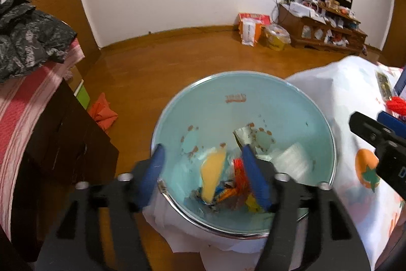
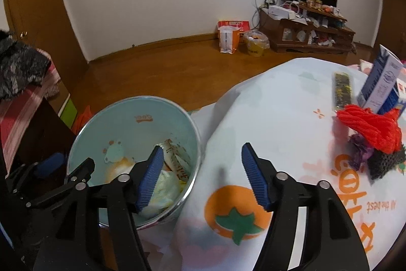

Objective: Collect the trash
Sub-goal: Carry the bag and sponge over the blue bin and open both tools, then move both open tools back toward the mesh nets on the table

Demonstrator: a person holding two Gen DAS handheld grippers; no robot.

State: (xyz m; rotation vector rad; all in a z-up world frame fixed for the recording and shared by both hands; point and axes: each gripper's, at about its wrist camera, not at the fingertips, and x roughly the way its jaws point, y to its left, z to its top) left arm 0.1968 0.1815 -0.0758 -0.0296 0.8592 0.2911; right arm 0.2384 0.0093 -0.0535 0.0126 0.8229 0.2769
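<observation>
Trash left on table (image 2: pixel 279 118) sits right of frame in right-wrist view: red yarn bundle (image 2: pixel 368 126), purple wrapper (image 2: pixel 360 154), dark strip packet (image 2: pixel 342 90) lying long axis up-frame. Your right gripper (image 2: pixel 200 169) nearer, jaws spread, empty. Left gripper (image 1: pixel 203 164) over bin (image 1: pixel 253 93), jaws spread, yellow scrap (image 1: pixel 213 172) loose between. Milk carton (image 2: pixel 383 83) crowds yarn's far side.

Pale blue bin (image 1: pixel 266 93), orange-printed tablecloth (image 2: pixel 279 118)
</observation>
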